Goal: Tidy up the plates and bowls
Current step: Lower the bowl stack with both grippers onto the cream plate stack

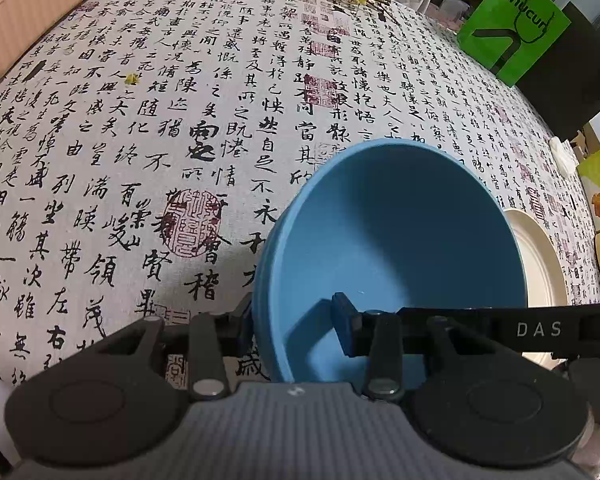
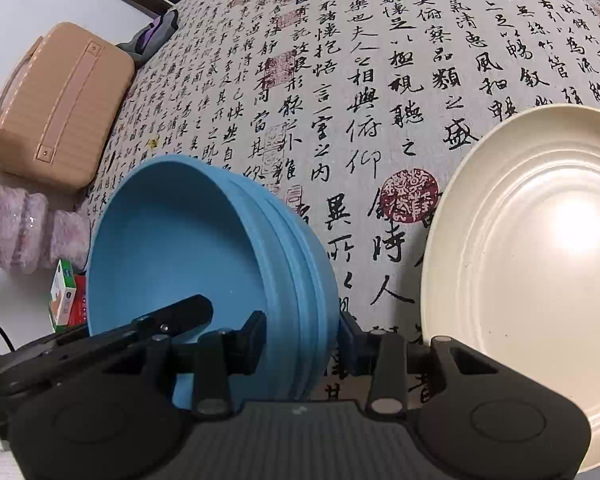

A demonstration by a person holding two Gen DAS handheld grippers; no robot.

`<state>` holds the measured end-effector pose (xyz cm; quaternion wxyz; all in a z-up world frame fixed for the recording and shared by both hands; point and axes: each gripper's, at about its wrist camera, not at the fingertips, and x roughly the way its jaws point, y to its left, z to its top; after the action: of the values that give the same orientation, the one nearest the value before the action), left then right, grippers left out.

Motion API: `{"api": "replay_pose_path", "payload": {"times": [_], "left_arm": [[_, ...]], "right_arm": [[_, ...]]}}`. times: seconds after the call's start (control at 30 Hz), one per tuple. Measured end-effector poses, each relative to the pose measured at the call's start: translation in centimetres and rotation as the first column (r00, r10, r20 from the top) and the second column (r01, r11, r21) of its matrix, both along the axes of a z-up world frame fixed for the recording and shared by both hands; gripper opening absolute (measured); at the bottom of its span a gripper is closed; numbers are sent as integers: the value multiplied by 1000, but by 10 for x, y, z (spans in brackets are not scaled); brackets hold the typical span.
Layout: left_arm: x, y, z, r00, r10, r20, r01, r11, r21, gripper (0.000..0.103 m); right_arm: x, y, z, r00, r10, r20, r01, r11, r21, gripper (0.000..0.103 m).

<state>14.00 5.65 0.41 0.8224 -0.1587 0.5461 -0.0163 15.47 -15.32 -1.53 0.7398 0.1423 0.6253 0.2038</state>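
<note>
The blue bowl stack (image 2: 204, 248) was clamped at opposite rims by left gripper (image 1: 296, 324) & right gripper (image 2: 302, 340), w/ slippage risked near the cream plate (image 2: 540, 248) if tilted.

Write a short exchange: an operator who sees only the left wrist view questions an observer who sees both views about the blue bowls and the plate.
Operator: Does anything else grip the bowls on the far side?
Observer: Yes. The right tool clamps their wall, one finger inside, one outside.
Operator: I see only a slice of the plate. Anything on it?
Observer: No. It is bare and lies on the cloth, apart from the bowls.
</note>
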Motion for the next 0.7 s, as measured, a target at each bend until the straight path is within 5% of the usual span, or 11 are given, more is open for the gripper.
{"api": "replay_pose_path", "payload": {"times": [0.23,0.5,0.7], "left_arm": [[3,1,-3,1000,1,8,-1,1000,-17,42],[-10,-1,-5,1000,-6,20,7,999,-48,61],[-14,0,-6,1000,3,22,-2,998,-61,48]], "right_arm": [[4,-4,-3,1000,-5,5,5,1000,18,39],[-12,-4,1,999,9,52,-10,1000,23,47],[-14,-4,-1,998,-23,55,21,999,29,43]]}}
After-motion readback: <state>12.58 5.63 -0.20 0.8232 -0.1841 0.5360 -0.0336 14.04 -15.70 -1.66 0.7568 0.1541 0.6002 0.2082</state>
